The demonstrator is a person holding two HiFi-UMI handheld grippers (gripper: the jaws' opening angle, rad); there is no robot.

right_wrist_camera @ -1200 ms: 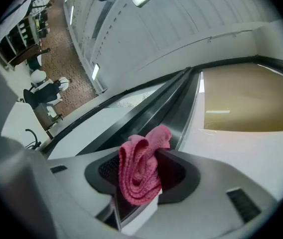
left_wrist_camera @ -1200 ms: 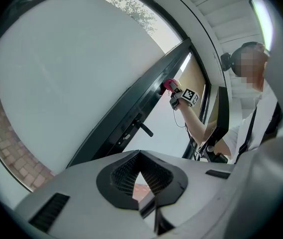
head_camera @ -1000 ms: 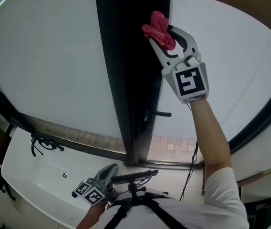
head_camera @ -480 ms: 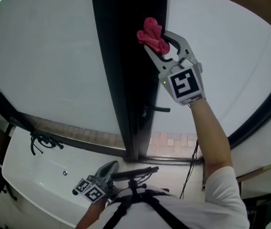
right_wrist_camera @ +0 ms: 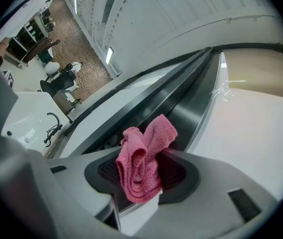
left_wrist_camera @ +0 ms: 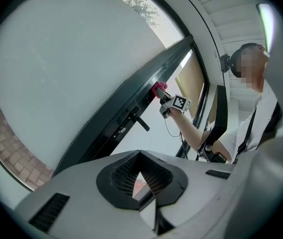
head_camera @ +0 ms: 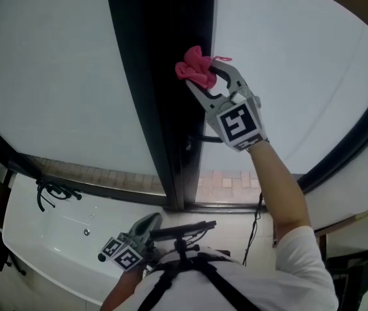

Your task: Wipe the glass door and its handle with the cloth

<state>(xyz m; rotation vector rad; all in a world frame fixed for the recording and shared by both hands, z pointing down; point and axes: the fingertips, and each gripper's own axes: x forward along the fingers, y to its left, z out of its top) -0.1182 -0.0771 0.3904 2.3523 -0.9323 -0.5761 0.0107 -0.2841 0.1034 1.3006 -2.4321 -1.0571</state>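
Observation:
My right gripper (head_camera: 205, 76) is shut on a crumpled pink cloth (head_camera: 194, 69) and presses it against the dark vertical door frame (head_camera: 161, 109), just above the short black handle (head_camera: 208, 138). The pale glass pane (head_camera: 287, 76) lies to its right. In the right gripper view the cloth (right_wrist_camera: 142, 162) bulges out between the jaws, with the frame (right_wrist_camera: 184, 103) beyond. The left gripper view shows the cloth (left_wrist_camera: 157, 88), the right gripper (left_wrist_camera: 167, 97) and the handle (left_wrist_camera: 141, 122) from below. My left gripper (head_camera: 146, 228) hangs low by my waist, shut and holding nothing.
A white counter (head_camera: 48, 245) with a black fitting (head_camera: 51, 192) sits at the lower left. A black cable (head_camera: 259, 220) hangs near the door's foot, over a strip of tiled floor (head_camera: 226, 185). A black bar (head_camera: 184, 229) crosses my chest harness.
My right gripper has slid the cloth down the door frame and slightly left, closer to the handle. The left gripper has stayed low by my waist.

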